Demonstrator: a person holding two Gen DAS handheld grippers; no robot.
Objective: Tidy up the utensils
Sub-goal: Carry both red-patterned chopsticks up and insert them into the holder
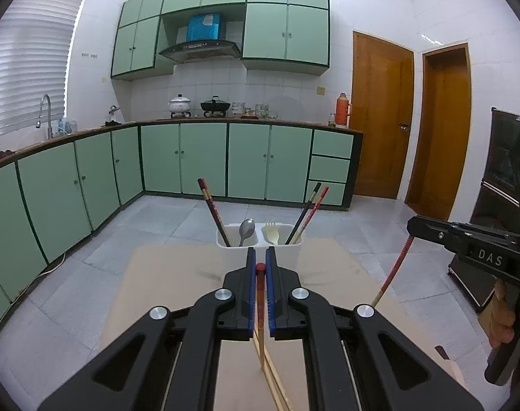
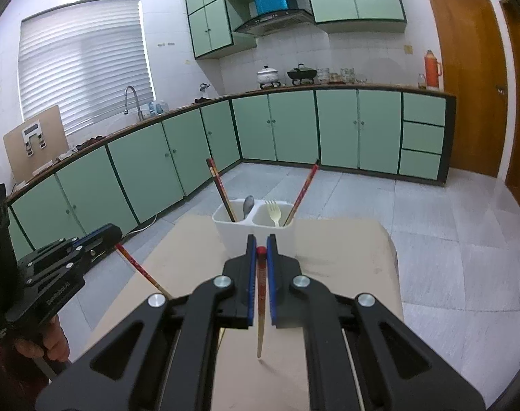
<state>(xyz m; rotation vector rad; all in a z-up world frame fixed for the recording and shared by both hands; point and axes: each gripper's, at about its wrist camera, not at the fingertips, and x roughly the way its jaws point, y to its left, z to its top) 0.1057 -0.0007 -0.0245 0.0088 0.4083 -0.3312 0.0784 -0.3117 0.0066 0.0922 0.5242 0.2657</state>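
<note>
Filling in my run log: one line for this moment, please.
left gripper: jaws shut on chopstick | right gripper: jaws shut on chopstick | holder: spoon, fork

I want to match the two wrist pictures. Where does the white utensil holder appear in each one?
Left wrist view: the white utensil holder stands at centre, just beyond the left gripper, at the far edge of the table.
Right wrist view: the holder is again at centre, just above the right gripper.
Shared landmark: the orange thermos on the counter, beside the wooden door.
</note>
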